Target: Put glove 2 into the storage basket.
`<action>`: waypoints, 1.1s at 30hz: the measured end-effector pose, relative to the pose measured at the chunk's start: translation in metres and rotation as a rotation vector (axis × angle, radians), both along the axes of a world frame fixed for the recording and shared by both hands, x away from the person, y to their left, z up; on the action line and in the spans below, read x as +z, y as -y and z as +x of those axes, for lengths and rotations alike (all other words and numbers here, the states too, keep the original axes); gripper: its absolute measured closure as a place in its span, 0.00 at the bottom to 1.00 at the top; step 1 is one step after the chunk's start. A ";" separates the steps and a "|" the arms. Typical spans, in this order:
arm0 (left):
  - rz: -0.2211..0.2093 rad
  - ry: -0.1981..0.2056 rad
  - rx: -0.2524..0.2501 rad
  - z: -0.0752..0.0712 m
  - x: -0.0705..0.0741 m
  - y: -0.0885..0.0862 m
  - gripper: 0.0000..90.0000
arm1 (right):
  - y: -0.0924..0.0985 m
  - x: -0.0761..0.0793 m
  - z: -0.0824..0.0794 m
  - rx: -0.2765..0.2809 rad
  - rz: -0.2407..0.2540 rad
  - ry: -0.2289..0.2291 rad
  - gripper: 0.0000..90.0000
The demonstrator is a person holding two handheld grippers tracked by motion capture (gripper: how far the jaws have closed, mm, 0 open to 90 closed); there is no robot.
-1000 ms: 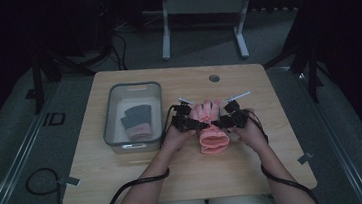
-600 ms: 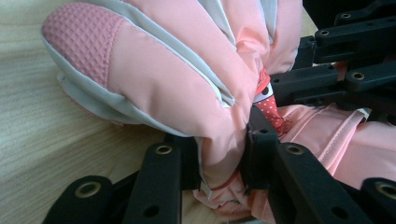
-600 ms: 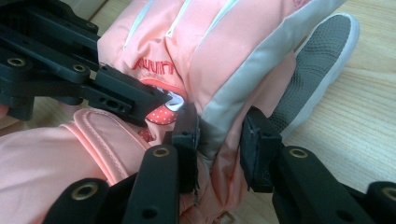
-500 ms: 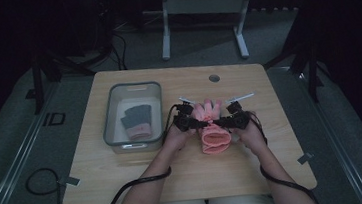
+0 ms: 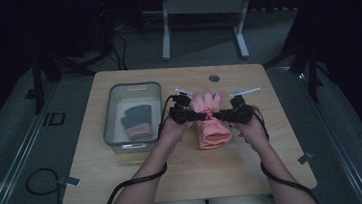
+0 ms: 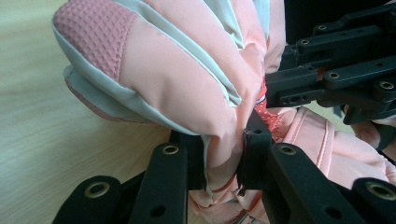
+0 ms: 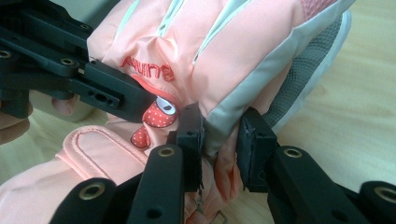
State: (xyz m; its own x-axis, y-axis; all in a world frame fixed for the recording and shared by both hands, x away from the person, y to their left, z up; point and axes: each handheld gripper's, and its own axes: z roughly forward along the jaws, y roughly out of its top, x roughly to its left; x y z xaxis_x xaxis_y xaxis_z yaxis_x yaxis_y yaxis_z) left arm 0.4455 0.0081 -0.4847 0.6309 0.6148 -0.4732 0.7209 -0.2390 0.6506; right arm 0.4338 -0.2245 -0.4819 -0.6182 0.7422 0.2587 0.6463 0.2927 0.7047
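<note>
A pink padded glove (image 5: 211,119) with pale grey trim lies on the wooden table (image 5: 125,172) between both hands, fingers pointing away from the person. My left gripper (image 5: 198,114) is shut on the glove's (image 6: 187,79) left edge; its jaws pinch a fold of pink fabric. My right gripper (image 5: 220,113) is shut on the glove's (image 7: 224,51) right edge, at the grey seam. In the right gripper view the left gripper (image 7: 149,105) reaches in from the left, over a red dotted patch. In the left gripper view the right gripper (image 6: 271,93) enters from the right.
A grey plastic bin (image 5: 112,113) stands left of the hands and holds a dark grey and pink glove (image 5: 135,121). A round hole (image 5: 215,78) sits in the table's far side. Cables (image 5: 127,187) trail from both grippers along the forearms.
Both grippers have shifted slightly toward the person's side with the glove held between them; the glove's finger end has lifted and bunched a little.
</note>
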 end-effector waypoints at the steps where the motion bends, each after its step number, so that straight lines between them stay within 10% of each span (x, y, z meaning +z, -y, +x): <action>1: -0.003 0.003 0.005 -0.001 0.004 -0.002 0.84 | -0.003 0.008 -0.001 0.006 0.010 0.015 0.81; 18: 0.030 0.092 0.103 -0.014 0.070 -0.057 0.84 | -0.059 0.067 0.007 0.078 0.034 0.103 0.81; 33: 0.045 0.105 0.181 -0.024 0.096 -0.114 0.84 | -0.113 0.088 0.013 0.154 0.037 0.131 0.81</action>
State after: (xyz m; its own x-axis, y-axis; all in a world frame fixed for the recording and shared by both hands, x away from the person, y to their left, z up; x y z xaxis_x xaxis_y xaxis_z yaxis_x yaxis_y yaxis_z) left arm 0.4216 0.1221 -0.3891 0.5525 0.7416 -0.3805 0.6838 -0.1421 0.7157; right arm 0.4472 -0.1118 -0.3936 -0.7537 0.6279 0.1940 0.4983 0.3535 0.7917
